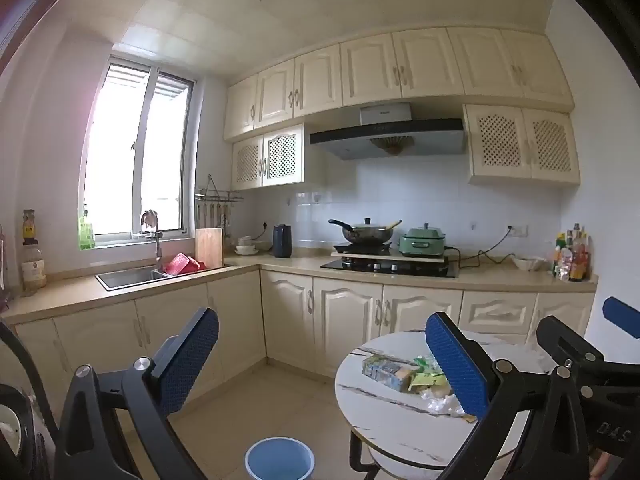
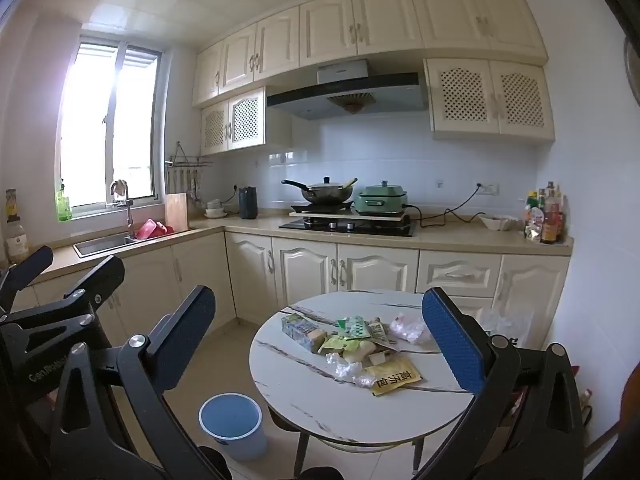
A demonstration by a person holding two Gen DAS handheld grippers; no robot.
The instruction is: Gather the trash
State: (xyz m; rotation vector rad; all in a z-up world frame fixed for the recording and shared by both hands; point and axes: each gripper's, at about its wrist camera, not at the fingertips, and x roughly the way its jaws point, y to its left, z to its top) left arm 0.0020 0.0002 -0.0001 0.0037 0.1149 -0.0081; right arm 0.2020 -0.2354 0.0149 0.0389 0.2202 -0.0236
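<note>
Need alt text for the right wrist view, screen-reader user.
A round marble-patterned table holds a scatter of wrappers and packets, among them a yellow sachet and crumpled plastic, framed by the open right gripper. A blue-lined bin stands on the floor left of the table; behind are cream cabinets, a stove and a sink.

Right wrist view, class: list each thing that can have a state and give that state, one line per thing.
Left gripper: open, holding nothing.
Right gripper: open, holding nothing.
Blue bin: upright on the floor, lidless.
Wrappers: loose in a pile on the round table.
Wok: lidded, on the stove.
Upper cabinets: doors shut.
Green cooker: lidded, plugged in.
</note>
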